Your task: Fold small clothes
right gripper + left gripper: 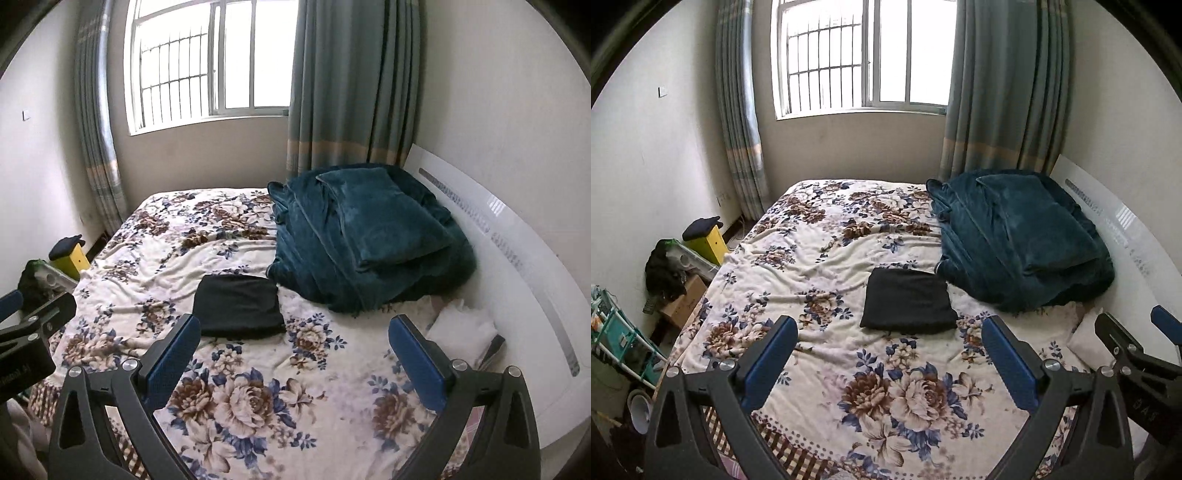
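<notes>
**Both grippers spread and empty above the bed, black garment folded ahead**

The left gripper hangs over the near part of the bed with its blue-padded fingers set wide apart and nothing between them. The right gripper is in the same state: jaws spread, blue pads bare, floral cover showing in the gap. Each gripper appears at the edge of the other's view, the right one at the right rim of the left wrist view and the left one at the left rim of the right wrist view, so the two sit side by side and apart.

The black garment lies on the floral bedspread as a flat, neat rectangle, beyond the fingertips of both grippers and touching neither. In the right wrist view the same black garment sits just past the left finger's tip. Just beside it, toward the headboard, a teal blanket is heaped in a loose folded pile; their edges lie close, and whether they touch cannot be told.

A white pillow rests against the headboard near the right gripper. A window with bars and grey-green curtains stands behind the bed. On the floor to the left are a yellow box with a dark cap on top, a cardboard box and a teal rack.
</notes>
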Available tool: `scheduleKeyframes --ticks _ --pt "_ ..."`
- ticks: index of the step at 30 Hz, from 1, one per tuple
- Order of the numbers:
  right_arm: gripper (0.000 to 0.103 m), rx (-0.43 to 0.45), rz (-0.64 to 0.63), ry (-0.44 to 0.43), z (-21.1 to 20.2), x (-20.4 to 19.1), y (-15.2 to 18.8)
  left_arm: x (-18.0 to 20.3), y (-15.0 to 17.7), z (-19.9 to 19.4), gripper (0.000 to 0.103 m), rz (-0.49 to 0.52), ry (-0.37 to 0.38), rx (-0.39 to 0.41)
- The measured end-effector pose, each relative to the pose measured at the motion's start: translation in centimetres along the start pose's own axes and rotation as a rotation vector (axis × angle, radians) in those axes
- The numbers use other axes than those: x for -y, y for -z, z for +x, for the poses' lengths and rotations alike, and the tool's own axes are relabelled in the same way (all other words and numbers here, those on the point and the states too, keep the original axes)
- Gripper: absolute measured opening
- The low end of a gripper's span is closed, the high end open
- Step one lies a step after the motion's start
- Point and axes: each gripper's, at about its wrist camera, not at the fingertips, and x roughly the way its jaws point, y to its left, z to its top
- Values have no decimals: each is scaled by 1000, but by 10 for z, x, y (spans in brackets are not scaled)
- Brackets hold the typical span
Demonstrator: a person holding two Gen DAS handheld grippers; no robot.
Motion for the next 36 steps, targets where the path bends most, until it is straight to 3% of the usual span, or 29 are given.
scheduleKeyframes --ticks 10,36 --pt "103 11 -2 -18 -28 0 5 -5 9 -23 102 14 -3 19" --pt "103 27 -6 -40 -33 -2 0 -4 20 -37 102 5 -28 32"
